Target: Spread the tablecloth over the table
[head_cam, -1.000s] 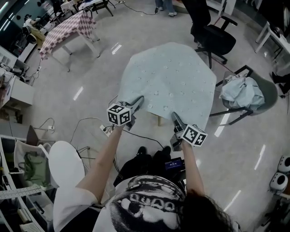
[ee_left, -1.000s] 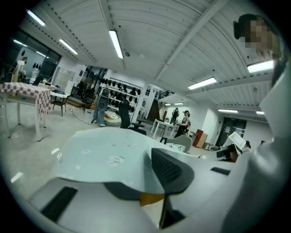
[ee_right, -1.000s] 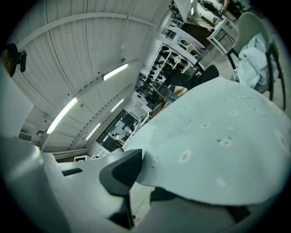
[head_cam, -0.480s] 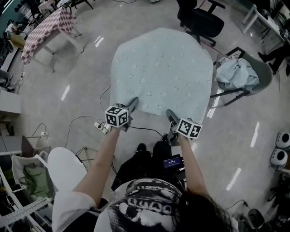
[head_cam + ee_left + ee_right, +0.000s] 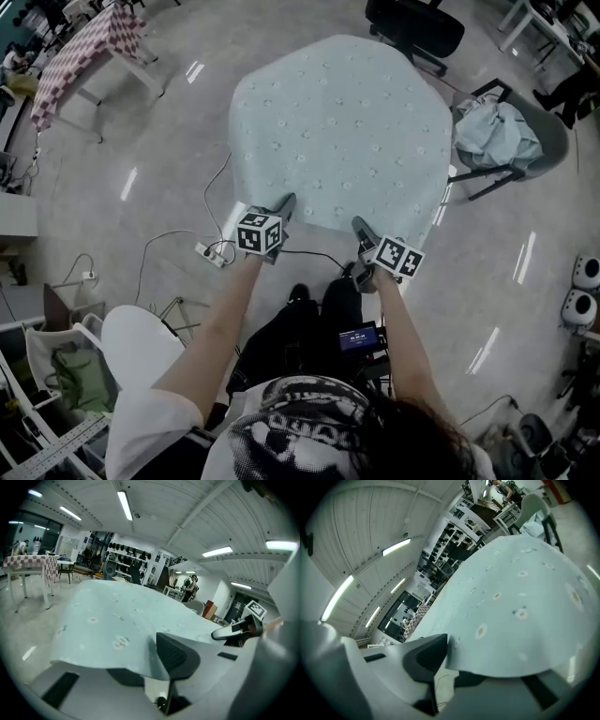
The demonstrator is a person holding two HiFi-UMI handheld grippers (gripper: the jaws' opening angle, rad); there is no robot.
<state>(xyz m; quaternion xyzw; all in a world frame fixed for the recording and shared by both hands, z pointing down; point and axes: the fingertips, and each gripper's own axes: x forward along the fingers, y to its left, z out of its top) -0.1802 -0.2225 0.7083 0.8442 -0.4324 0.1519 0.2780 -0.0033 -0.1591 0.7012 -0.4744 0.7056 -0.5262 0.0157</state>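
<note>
Both grippers pinch the near hem of the pale blue tablecloth (image 5: 342, 122): the left gripper (image 5: 284, 202) is clamped on the hem towards its left corner, and the right gripper (image 5: 360, 226) holds it towards the right corner. The right gripper's jaws have just been closing with the cloth edge between them. In each gripper view the fabric runs straight out from the pads and away over the tabletop, which it hides completely. The cloth lies broad and mostly smooth, and the short stretch of hem between the two grippers sags slightly. Its far edge comes near a black office chair (image 5: 415, 28). Its right edge hangs just beside a grey chair (image 5: 553, 141) that carries a bundle of light fabric (image 5: 497, 131). To the left there is bare glossy floor (image 5: 159, 150), with a power strip (image 5: 208, 253) and cables lying near the left gripper, and a checked table (image 5: 80, 52) stands well apart at the upper left. Compared with a second ago, both grippers have come down with the hem. The cloth now spreads wider and flatter in the head view, and the table leg that showed under the near edge is covered.
</note>
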